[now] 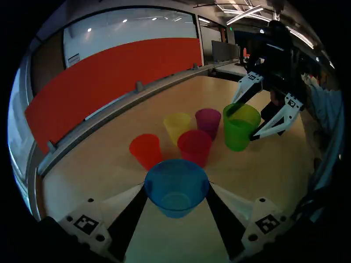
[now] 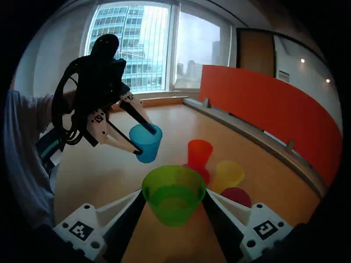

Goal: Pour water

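The blue cup [image 1: 177, 196] is gripped by the left tool [image 1: 177, 188], held aloft near the red cup [image 1: 194, 147]; the green cup [image 2: 174, 200] is gripped by the right tool [image 2: 174, 193], beside the red cup.

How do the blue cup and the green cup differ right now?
The blue cup is held in the left claw, the green cup in the right claw. The green cup shows a liquid level partway up; the blue cup's fill is unclear. Both are translucent plastic tumblers, each clamped from both sides.
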Demonstrator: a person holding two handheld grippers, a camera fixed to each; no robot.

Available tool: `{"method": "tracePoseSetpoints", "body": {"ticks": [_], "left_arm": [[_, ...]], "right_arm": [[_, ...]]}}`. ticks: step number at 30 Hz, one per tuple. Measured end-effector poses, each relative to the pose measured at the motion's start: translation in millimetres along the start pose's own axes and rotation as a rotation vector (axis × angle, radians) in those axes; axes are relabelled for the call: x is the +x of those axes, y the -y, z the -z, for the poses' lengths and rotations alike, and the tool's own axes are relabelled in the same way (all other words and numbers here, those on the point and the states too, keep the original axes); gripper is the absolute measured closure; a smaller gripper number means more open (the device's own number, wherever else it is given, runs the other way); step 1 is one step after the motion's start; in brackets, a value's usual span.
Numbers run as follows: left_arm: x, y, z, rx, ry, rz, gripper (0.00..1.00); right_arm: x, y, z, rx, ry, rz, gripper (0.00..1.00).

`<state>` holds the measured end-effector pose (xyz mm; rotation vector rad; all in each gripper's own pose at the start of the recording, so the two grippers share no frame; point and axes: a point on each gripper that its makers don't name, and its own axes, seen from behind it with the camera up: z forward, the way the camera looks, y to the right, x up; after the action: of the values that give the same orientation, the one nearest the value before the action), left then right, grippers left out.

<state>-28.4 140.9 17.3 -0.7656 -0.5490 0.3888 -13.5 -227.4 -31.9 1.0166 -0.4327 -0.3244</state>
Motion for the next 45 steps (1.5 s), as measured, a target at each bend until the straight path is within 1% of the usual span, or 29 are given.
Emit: {"method": "tracePoseSetpoints", "body": {"ticks": [6,14,27,33,39,43,45], "left_arm": [[-10.9,-1.7,-7.3,-0.021,0.035,0.011,0.12],[-25.4,-3.7,-16.8,-0.039,0.067,0.015,0.12],[-40.2,-5.6,-29.0,-0.066,0.075,0.058,0.11],[-44.0,-7.0,-31.6,-0.073,0.072,0.069,0.11],[-48.3,-5.5,-31.7,-0.078,0.078,0.078,0.11],[-55.6,-6.1,-31.3,-0.086,0.096,0.089,0.08],[-58.4,-7.0,-31.2,-0.091,0.102,0.098,0.04]], "right_arm": [[-10.8,0.9,-3.3,0.005,0.026,0.002,0.09],[-23.2,-0.3,-9.1,0.006,0.054,0.0,0.09],[-33.6,-2.1,-17.4,0.0,0.072,-0.012,0.09],[-36.3,-1.3,-21.0,0.0,0.079,-0.014,0.09],[-38.9,0.2,-24.2,0.004,0.084,-0.021,0.09],[-42.5,1.0,-25.5,0.004,0.091,-0.018,0.09],[-43.7,1.4,-26.3,0.005,0.093,-0.018,0.09]]}}
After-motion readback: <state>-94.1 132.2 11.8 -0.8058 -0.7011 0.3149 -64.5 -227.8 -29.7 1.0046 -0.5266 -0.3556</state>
